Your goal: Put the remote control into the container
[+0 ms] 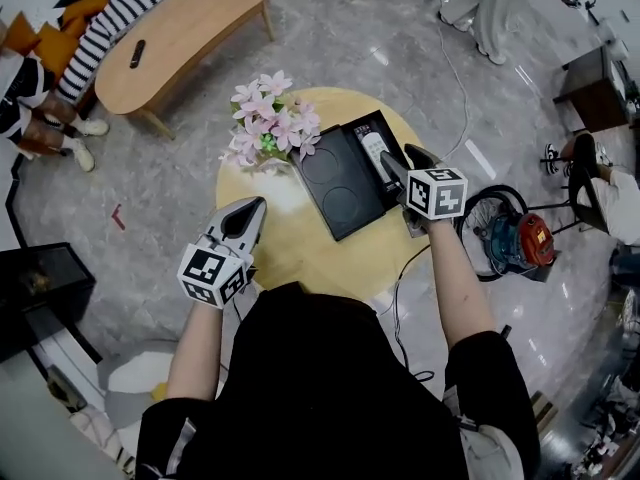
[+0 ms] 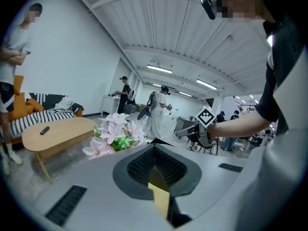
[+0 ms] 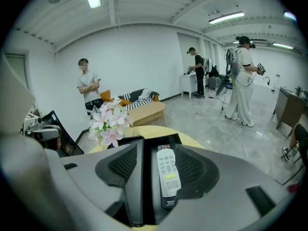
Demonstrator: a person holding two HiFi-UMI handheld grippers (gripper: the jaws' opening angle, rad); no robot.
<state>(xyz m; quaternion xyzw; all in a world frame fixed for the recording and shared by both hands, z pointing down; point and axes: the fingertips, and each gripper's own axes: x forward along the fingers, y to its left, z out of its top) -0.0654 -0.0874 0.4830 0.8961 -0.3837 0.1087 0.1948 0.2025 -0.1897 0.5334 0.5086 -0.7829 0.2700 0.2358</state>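
**Well, the remote is lying in the container's narrow slot**

Right of centre in the head view, the remote lies flat and lengthwise in the slim side compartment of the black container, buttons up. The container sits on the round yellow counter, just beside a bunch of pink flowers.

My right gripper sits over that slot with its jaws wide. In its own view the remote shows between them, with a dark gap on one side, so I judge nothing is clamped. I cannot tell whether either jaw touches it.

My left gripper hangs at the lower left of the head view above bare counter. Its jaws are closed tip to tip on nothing.

I read the remote as a light, rigid plastic bar with smooth, slightly slick sides and soft rubber keys on top. If I had to take it again, I would close across the two long edges near the middle so it does not pivot, and keep off the key face. The slot walls leave little room beside it, so lifting one end first looks easier than a straight side pinch. A modest squeeze should be enough, since the shell could skid out under too much force.
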